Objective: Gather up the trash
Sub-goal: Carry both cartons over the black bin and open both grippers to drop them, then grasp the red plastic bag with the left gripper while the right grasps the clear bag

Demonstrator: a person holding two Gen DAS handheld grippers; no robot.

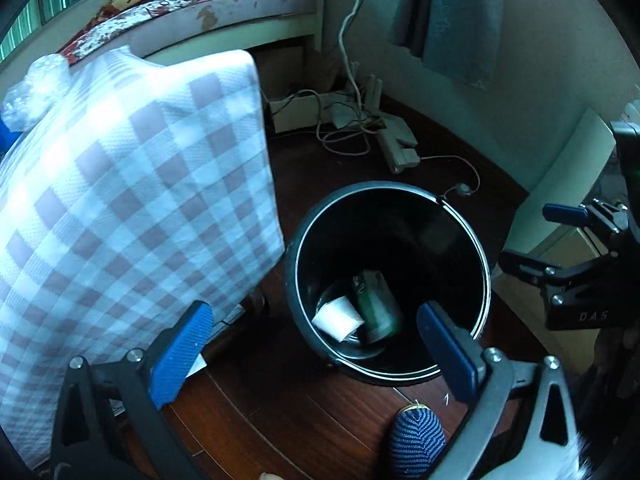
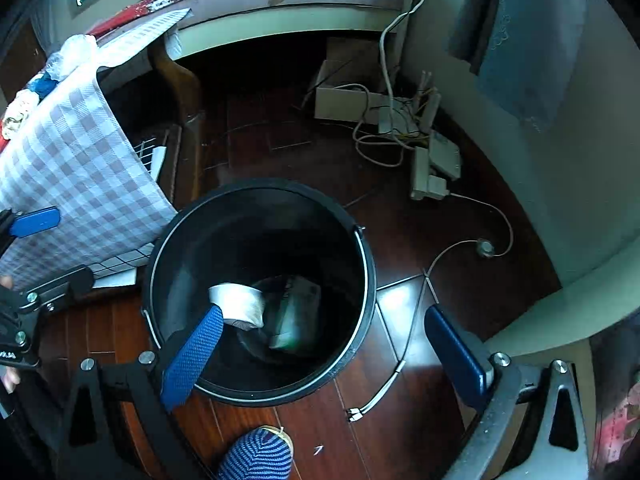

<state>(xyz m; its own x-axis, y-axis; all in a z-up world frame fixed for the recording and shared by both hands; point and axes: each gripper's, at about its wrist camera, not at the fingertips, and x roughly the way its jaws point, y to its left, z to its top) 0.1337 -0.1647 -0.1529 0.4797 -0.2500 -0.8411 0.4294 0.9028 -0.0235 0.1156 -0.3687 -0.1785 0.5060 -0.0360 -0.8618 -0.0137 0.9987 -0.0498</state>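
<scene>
Left wrist view: my left gripper (image 1: 316, 352) hangs over the round black plastic bin (image 1: 390, 280) on the dark wood floor, fingers apart, empty. Inside lie a white paper cup (image 1: 338, 317) and a green carton (image 1: 376, 304).

Right wrist view: my right gripper (image 2: 324, 356), fingers apart, empty, above the same bin. On the checked-cloth tabletop (image 2: 80, 168), crumpled plastic (image 2: 70, 56) likely remains; I judge collection partly done.

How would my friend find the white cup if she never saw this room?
Look for the round black bin on the dark wood floor, beside the checked cloth. Peek down inside: two things lie at the bottom. The cup is the white one lying on its side, next to a green packet.
</scene>
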